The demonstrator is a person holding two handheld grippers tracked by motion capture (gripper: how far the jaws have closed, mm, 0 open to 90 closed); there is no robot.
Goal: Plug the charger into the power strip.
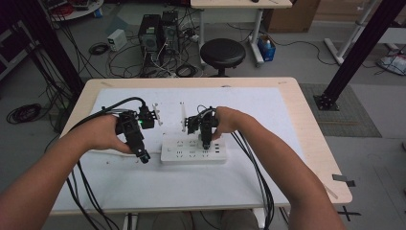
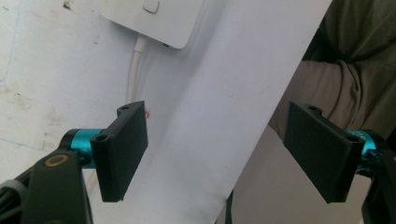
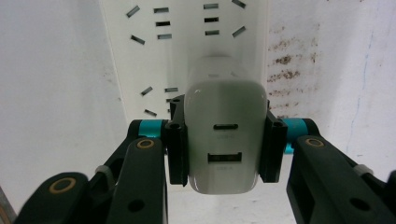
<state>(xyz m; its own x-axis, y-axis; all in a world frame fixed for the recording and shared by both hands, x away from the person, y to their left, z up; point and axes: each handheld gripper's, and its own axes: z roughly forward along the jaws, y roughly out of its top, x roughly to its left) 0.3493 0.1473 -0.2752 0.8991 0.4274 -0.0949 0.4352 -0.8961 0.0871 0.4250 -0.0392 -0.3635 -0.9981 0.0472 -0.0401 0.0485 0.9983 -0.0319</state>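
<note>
Right gripper (image 3: 226,140) clamped on white charger (image 3: 226,135) over power strip (image 1: 191,149).
Charger prongs hidden; left gripper (image 2: 217,154) jaws spread, empty.

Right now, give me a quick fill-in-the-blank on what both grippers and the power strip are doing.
1. The right gripper is shut on a white USB ____ with two ports on its face.
2. The left gripper has its jaws ____, with nothing between them.
3. The charger sits over the white power ____, which lies on the table.
4. In the high view, the left gripper is at the strip's ____ end.

Missing words: charger; open; strip; left
</note>
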